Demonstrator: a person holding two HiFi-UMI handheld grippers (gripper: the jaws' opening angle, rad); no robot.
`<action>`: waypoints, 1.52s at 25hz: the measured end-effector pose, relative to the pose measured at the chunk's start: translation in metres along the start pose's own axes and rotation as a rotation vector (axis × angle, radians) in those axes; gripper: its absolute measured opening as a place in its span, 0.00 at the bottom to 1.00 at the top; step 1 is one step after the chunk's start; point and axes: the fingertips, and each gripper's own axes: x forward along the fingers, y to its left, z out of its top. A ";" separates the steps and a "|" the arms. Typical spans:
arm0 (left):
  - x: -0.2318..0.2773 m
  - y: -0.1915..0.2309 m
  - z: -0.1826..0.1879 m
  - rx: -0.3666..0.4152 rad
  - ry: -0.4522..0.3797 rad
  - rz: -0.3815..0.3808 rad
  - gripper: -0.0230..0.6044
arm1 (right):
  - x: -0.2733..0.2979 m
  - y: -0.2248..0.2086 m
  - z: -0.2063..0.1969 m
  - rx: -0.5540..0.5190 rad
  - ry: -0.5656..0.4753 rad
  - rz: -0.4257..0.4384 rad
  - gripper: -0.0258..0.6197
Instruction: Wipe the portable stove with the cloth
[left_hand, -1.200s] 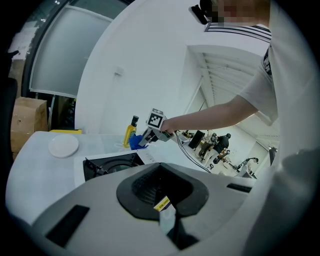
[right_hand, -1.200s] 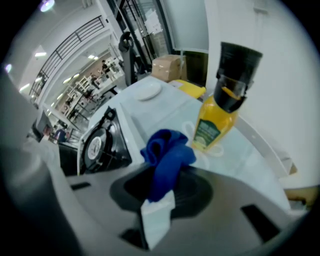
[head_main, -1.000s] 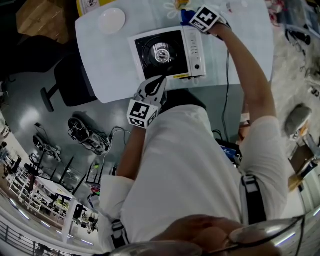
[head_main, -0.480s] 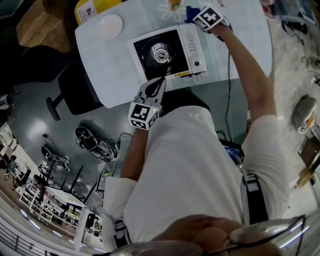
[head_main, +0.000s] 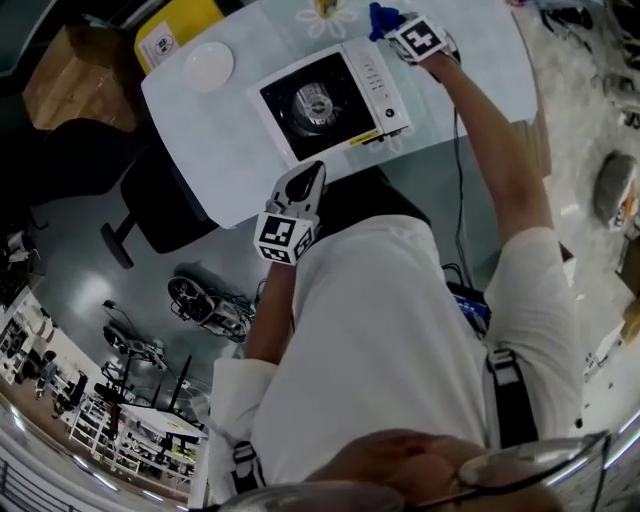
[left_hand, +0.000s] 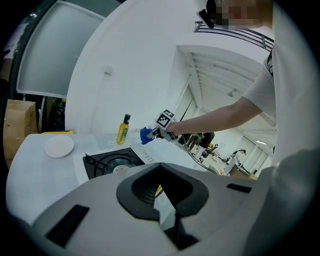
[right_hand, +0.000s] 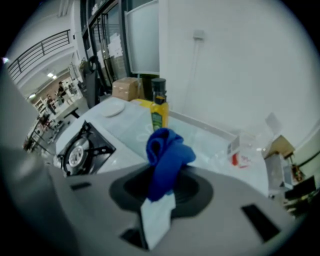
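The portable stove (head_main: 372, 82), white with a black burner top, sits mid-table and also shows in the left gripper view (left_hand: 111, 161) and the right gripper view (right_hand: 82, 145). My right gripper (head_main: 388, 24) is held above the table just past the stove's far right corner. It is shut on a blue cloth (head_main: 377, 17), which bunches out of the jaws (right_hand: 167, 150) and is seen from across the table as well (left_hand: 145, 135). My left gripper (head_main: 311, 176) hovers at the table's near edge in front of the stove, jaws together and empty.
A white plate (head_main: 208, 66) lies left of the stove. A yellow oil bottle (right_hand: 159, 111) stands behind the stove, with a yellow container (head_main: 175, 28) at the far left corner. Clear plastic packaging (right_hand: 250, 150) lies to the right. A black chair (head_main: 150, 190) stands below the table's left side.
The head view has swung, so the table sits more tilted in frame. My right gripper with the cloth has drifted slightly farther back past the stove's corner. The left gripper has hardly moved.
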 end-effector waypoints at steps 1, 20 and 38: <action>0.000 0.000 -0.002 0.001 0.001 -0.009 0.09 | 0.000 0.001 -0.002 0.004 -0.002 -0.005 0.20; 0.007 -0.008 0.005 0.033 0.058 -0.127 0.09 | -0.019 0.028 -0.037 0.001 -0.053 -0.070 0.20; 0.034 -0.056 -0.019 -0.098 0.045 -0.007 0.09 | 0.035 0.020 -0.036 -0.281 -0.140 0.048 0.20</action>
